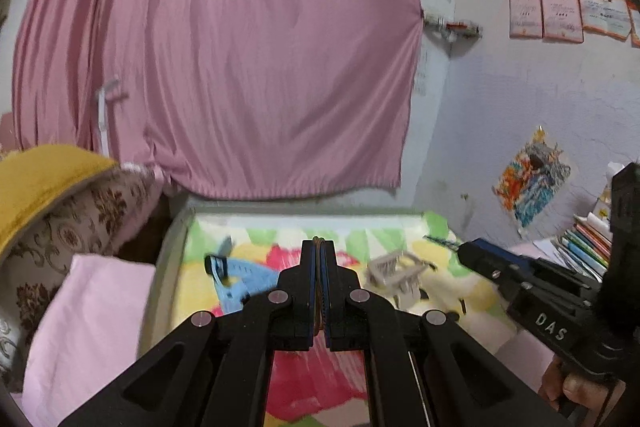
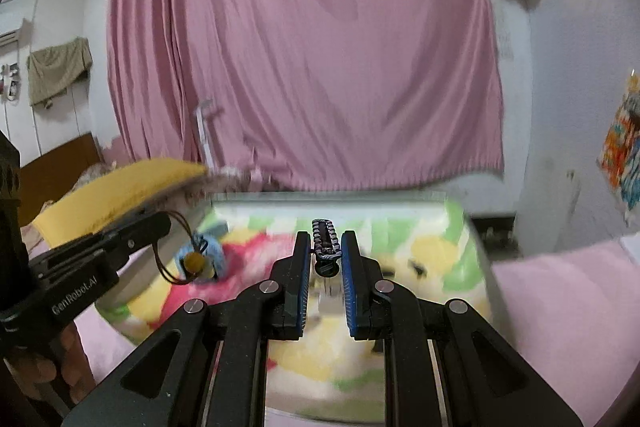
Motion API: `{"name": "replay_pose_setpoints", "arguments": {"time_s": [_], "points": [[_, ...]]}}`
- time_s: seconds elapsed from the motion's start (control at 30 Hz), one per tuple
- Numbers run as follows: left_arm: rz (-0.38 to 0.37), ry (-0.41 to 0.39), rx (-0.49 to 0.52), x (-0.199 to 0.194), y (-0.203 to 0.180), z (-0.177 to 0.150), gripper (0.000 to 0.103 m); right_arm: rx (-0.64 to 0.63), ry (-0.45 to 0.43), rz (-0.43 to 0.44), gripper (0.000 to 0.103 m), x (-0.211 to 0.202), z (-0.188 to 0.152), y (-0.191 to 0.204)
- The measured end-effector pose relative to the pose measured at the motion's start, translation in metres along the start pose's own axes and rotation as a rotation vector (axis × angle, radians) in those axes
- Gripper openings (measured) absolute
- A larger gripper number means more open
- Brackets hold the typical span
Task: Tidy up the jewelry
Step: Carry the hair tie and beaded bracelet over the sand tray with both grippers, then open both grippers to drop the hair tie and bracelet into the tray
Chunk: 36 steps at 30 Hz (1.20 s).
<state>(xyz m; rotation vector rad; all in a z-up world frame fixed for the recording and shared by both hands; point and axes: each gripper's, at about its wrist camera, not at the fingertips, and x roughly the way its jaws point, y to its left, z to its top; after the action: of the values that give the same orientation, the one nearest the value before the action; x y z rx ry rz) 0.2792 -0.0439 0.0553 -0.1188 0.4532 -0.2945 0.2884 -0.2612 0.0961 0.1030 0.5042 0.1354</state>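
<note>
While both hands hold their tools above a small table spread with a bright patchwork cloth (image 1: 404, 227), each tool carries one piece of jewellery. The left gripper (image 1: 319, 247) has its jaws pressed together on a thin brown cord bracelet (image 2: 176, 255). In the left wrist view only a sliver of brownish cord shows in the seam between the blue-edged pads. In the right wrist view the same tool enters from nine o'clock, and the cord hangs in a loop below its tip with a round amber bead (image 2: 193, 261) on it.

The right gripper (image 2: 325, 243) pinches a dark braided bracelet (image 2: 325, 241). The band stands upright between the two pads and pokes out past the tips toward twelve o'clock, with a rounded clasp end at its lower part. In the left wrist view this tool comes in from three o'clock, the end of the band just showing at its tip.

On the cloth lie a light blue plastic piece (image 1: 236, 279), at about ten o'clock from the left tool's tip, and a grey plastic rack (image 1: 394, 271) at about two o'clock; both are blurred. A pink curtain (image 1: 224, 47) fills the wall behind. A yellow cushion (image 1: 44, 179) sits at nine o'clock, and stacked books (image 1: 586, 247) at three o'clock.
</note>
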Motion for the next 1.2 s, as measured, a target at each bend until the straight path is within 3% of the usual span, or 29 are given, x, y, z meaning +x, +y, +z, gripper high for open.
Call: {"name": "replay_pose_setpoints", "arguments": {"time_s": [0.2,0.4,0.87,0.93,1.07,1.2], "points": [[-0.017,0.166,-0.022,0.02,0.006,-0.009,0.003,0.03,0.157,0.05,0.014,0.019,-0.016,-0.011],[-0.01,0.282,-0.019,0.035,0.006,-0.019,0.003,0.021,0.238,0.087,0.014,0.031,-0.029,-0.007],[0.015,0.351,-0.024,0.042,0.01,-0.025,0.004,-0.009,0.332,0.111,0.014,0.041,-0.035,0.004],[0.02,0.353,-0.031,0.043,0.013,-0.025,0.007,-0.009,0.335,0.107,0.016,0.041,-0.036,0.004],[0.007,0.349,-0.049,0.041,0.015,-0.025,0.025,-0.001,0.329,0.106,0.033,0.038,-0.036,0.004],[-0.007,0.314,-0.047,0.032,0.013,-0.023,0.039,-0.012,0.285,0.094,0.035,0.026,-0.034,0.006]]}}
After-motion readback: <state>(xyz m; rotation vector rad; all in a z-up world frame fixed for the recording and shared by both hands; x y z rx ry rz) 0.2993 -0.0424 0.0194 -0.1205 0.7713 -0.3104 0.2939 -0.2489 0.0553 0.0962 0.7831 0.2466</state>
